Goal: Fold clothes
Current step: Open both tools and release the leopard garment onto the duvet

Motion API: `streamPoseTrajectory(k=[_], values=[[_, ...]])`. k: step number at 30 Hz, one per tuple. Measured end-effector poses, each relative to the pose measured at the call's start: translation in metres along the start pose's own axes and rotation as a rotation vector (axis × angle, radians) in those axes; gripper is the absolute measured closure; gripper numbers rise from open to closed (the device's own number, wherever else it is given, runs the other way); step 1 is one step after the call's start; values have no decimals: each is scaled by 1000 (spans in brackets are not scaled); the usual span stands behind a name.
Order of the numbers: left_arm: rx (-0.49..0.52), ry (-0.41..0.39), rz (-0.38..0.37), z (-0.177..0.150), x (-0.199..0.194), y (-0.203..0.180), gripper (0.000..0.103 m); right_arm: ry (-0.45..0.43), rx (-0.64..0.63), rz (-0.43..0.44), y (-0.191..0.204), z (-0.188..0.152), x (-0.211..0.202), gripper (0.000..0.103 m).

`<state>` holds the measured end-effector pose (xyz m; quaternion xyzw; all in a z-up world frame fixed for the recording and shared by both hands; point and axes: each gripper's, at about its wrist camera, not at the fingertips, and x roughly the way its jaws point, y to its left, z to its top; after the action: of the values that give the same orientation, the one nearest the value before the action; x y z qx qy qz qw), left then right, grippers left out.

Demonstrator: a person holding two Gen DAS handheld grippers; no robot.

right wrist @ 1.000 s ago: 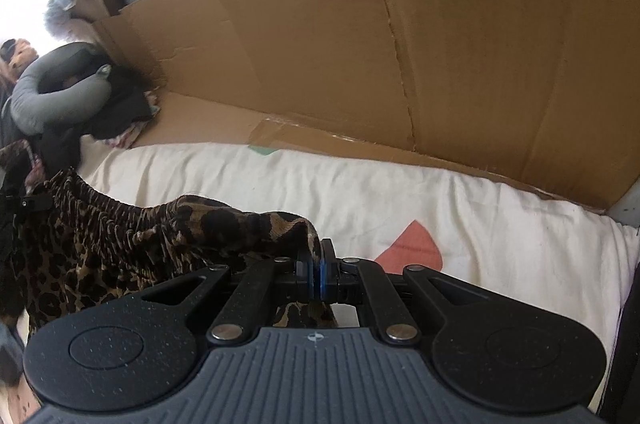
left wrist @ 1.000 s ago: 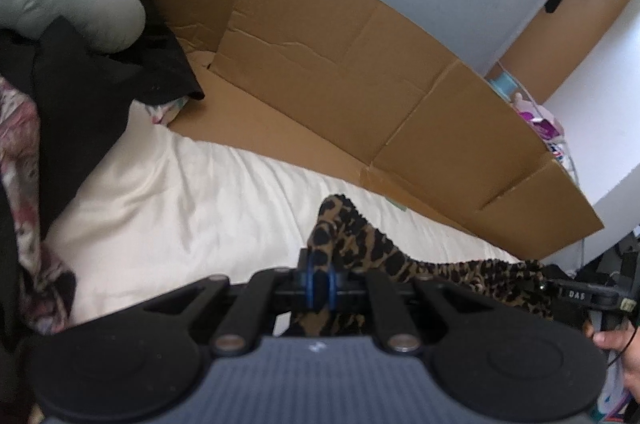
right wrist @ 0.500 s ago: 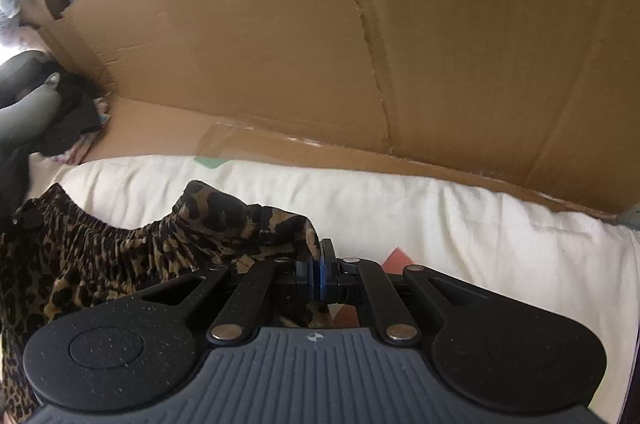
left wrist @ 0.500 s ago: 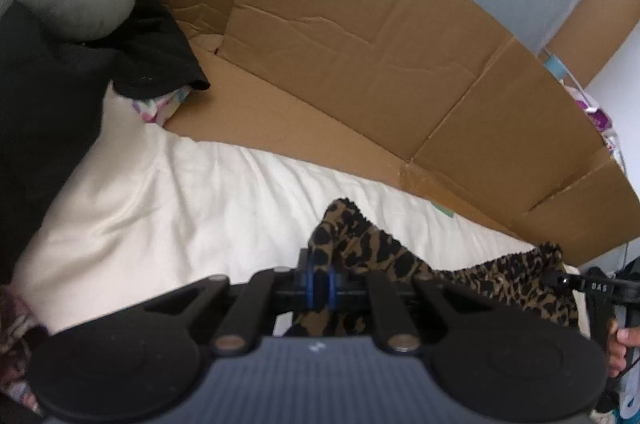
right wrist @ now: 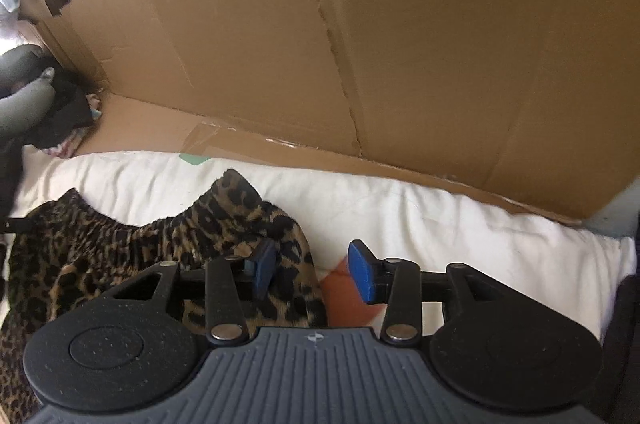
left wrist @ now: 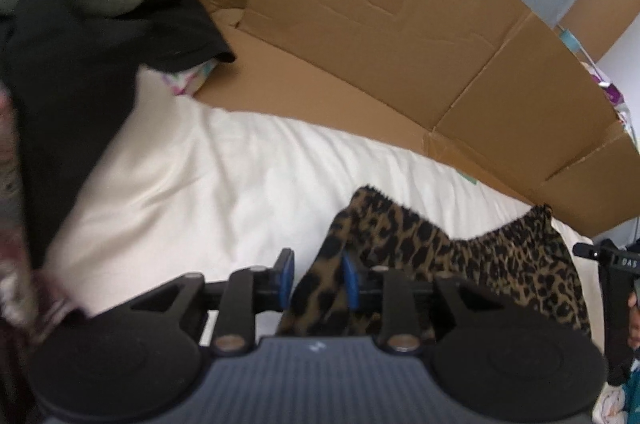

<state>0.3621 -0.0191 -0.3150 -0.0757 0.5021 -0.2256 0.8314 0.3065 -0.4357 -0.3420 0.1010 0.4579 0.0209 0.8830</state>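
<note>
- Leopard-print cloth [left wrist: 460,256] lies on the white bed sheet [left wrist: 224,175], near a cardboard wall [right wrist: 360,43].
- L gripper [left wrist: 316,276]: low, level, blue pads apart, cloth loose between them.
- R gripper [right wrist: 314,274]: low, wide apart, holding nothing; cloth touches its left pad.

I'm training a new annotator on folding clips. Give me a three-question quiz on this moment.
1. True or false: the right claw is clamped shut on the leopard-print garment.
2. What does the garment lie on? A) bare cardboard B) a white sheet C) a wooden floor
3. Fill in: behind the sheet stands a wall of brown ____.

Key
1. False: its blue pads stand apart, and cloth touches only the left pad.
2. B
3. cardboard
</note>
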Motion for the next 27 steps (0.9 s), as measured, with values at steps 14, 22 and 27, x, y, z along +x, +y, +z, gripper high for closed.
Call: streamPoseTrajectory(k=[14, 22, 27], values=[[-91, -38, -2, -57, -78, 14, 68, 6, 61, 10, -20, -59, -69, 55], [-82, -26, -50, -96, -100, -17, 68, 33, 74, -21, -20, -117, -107, 53], [-76, -17, -80, -120, -114, -37, 67, 49, 69, -34, -15, -153, -129, 53]])
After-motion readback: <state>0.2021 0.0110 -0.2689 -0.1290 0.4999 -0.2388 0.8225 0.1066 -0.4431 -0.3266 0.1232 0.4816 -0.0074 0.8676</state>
